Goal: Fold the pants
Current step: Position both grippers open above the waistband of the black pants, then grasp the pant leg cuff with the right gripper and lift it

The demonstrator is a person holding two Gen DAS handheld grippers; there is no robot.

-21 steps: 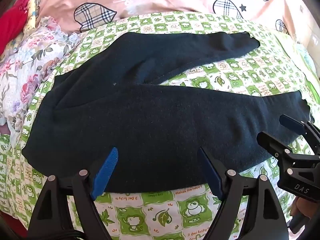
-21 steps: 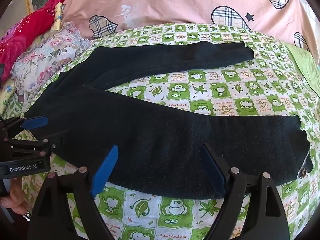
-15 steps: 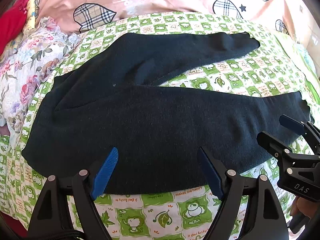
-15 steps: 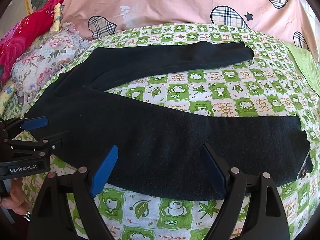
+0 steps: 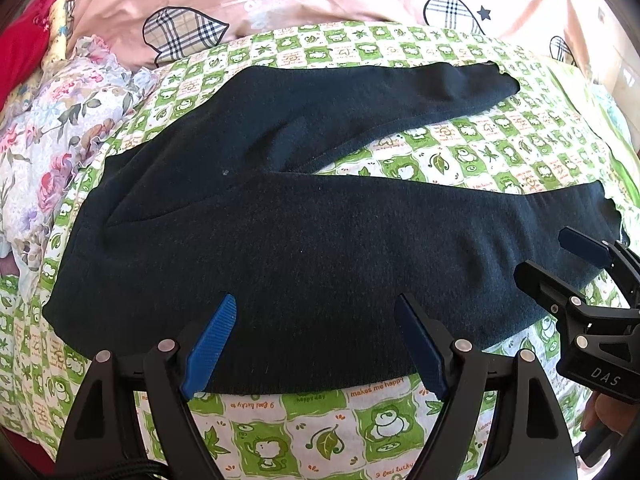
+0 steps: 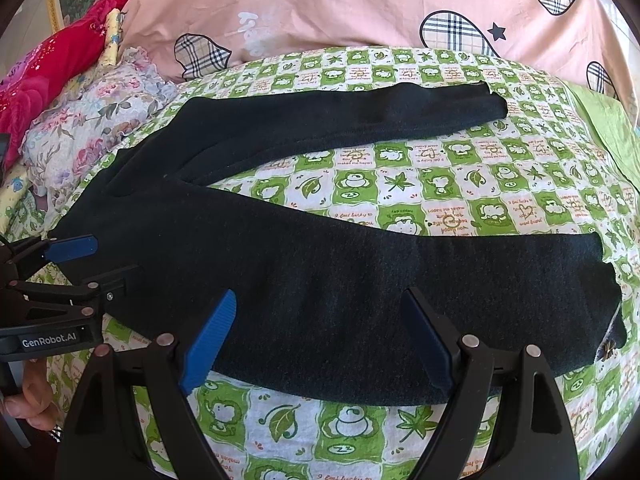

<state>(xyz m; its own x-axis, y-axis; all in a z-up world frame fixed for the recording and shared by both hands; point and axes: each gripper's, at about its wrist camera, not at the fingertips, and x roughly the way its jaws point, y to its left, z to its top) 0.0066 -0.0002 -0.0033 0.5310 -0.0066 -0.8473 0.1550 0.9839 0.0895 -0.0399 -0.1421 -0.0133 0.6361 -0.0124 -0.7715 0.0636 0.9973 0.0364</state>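
Observation:
Dark navy pants [image 5: 304, 240] lie flat on the bed with the waist at the left and both legs spread apart toward the right; they also show in the right wrist view [image 6: 360, 280]. My left gripper [image 5: 316, 344] is open and empty, its blue pads hovering over the near edge of the near leg close to the waist. My right gripper [image 6: 318, 344] is open and empty over the near edge of the same leg, further toward the cuff. The right gripper also shows at the right in the left wrist view [image 5: 560, 256]. The left gripper shows at the left in the right wrist view [image 6: 100, 256].
The bed has a green and white checked sheet [image 5: 320, 432]. A pink quilt with plaid hearts [image 6: 360, 12] lies at the back. Floral fabric [image 5: 48, 128] and red fabric [image 6: 44, 76] are piled at the left. A green cloth [image 6: 608, 124] lies at the right.
Both grippers have moved slightly closer over the near leg. The pants lie as before.

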